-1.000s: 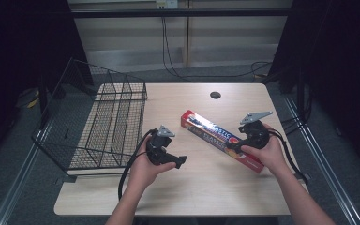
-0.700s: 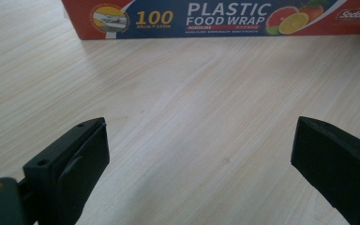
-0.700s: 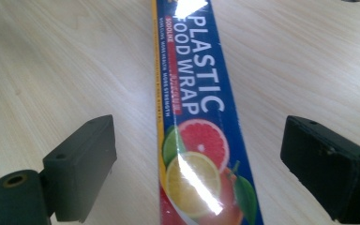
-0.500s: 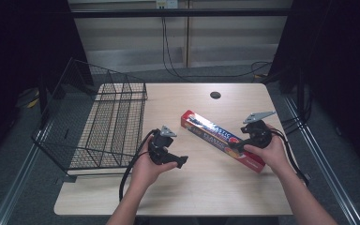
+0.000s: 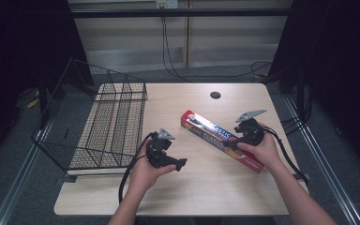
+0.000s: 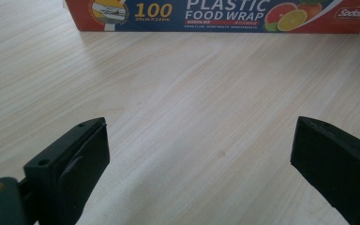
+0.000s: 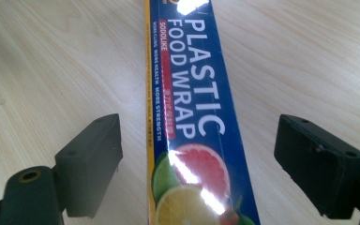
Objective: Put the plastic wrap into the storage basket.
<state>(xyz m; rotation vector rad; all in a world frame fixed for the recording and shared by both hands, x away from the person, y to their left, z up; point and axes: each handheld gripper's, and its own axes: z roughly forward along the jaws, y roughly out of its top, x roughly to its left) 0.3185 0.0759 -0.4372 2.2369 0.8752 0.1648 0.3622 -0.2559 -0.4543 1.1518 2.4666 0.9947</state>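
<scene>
A: What is the right claw (image 7: 197, 154) doing now?

B: Its two black jaws are standing apart, one on each side of the food wrap box (image 7: 192, 117). They have just been closing in a bit. The pads are not touching the box, so the box is only sitting between them.

A: Is anything else different from a second ago?

B: Not much. The right hand (image 5: 262, 150) is sitting at about the same spot as before, at the near end of the box. The left claw (image 6: 201, 154) is staying where it was too, with its jaws wide apart and only bare wood between them.

A: What is the box saying?

B: Big white letters are reading "PLASTIC FOOD WRAP". There is a small red tag with "SODOLIKE" on it and a yellow "100". Pictures of cut fruit, orange and pink and green, are showing near one end.

A: Where is the box lying?

B: It is lying flat on the bench (image 5: 206, 187), slanting from the middle toward the right side.

A: What else is around?

B: A black wire basket (image 5: 98, 126) is sitting on the left part of the bench, just beside the left hand (image 5: 147, 171). A small dark hole (image 5: 215, 95) is showing in the bench top farther back. Nothing is lying between the left claw and the box.
</scene>
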